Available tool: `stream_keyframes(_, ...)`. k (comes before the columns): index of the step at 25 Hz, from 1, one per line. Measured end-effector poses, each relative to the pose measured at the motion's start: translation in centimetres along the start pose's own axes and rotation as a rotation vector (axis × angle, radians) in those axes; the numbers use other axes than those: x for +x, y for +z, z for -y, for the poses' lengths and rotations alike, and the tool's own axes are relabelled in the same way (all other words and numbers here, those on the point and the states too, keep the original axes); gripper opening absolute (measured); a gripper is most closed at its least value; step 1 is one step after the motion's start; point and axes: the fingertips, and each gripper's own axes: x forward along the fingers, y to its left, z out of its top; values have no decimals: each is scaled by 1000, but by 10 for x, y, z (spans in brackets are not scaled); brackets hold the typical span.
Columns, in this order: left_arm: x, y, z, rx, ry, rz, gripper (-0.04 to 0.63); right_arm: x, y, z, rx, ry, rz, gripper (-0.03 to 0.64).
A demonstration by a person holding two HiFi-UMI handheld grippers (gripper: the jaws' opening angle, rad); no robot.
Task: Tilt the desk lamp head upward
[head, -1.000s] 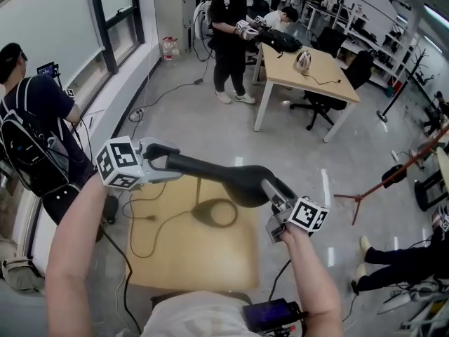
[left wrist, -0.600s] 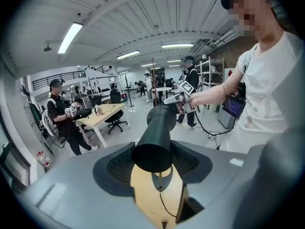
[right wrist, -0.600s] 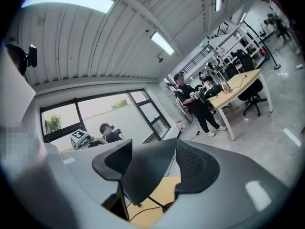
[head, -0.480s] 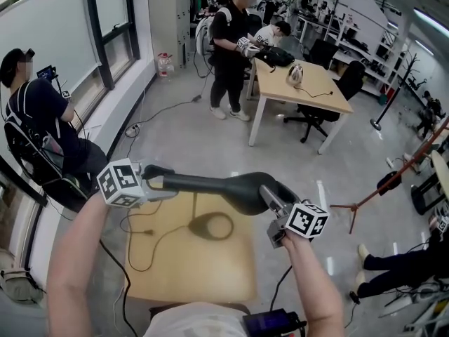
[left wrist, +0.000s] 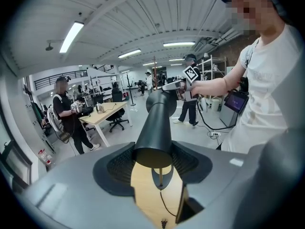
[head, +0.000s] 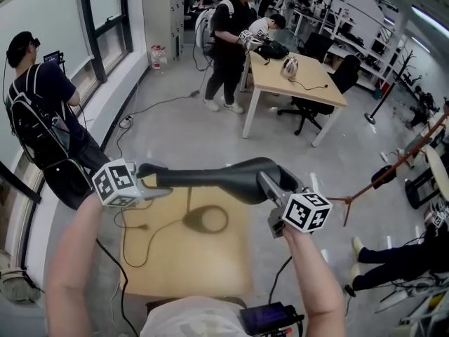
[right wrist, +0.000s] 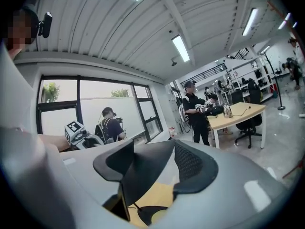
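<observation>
A black desk lamp [head: 210, 176] hangs over a small wooden table [head: 175, 272], and its round base [head: 205, 220] rests on the tabletop. My left gripper [head: 149, 175] is shut on the lamp's narrow end. In the left gripper view the black tube [left wrist: 157, 123] runs out from between the pads, with a thin stem below it. My right gripper [head: 273, 188] has the wider head end between its jaws, which are closing on it. The right gripper view shows that dark head [right wrist: 143, 171] against the left pad.
A cable [head: 140, 227] trails from the base across the tabletop. Behind it are a light desk [head: 309, 86] with a kettle, an office chair [head: 319, 100] and a standing person [head: 228, 41]. A person with a backpack [head: 42, 111] stands by the window on the left. A reddish stand [head: 382, 184] is on the right.
The head end of the lamp has risen together with my right gripper, so the lamp now slopes up toward the right. My left gripper has stayed almost in place.
</observation>
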Motion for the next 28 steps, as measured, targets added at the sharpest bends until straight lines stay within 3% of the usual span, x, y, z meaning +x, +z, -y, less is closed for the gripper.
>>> stream_keyframes(14,7,-8,-3,-5,15,25,230,1,24,-10,-98,-29,-5,263)
stream_keyframes(28,16,-13,3,-7,14,-16,227,-2,50,-24,-178,-23,30,253)
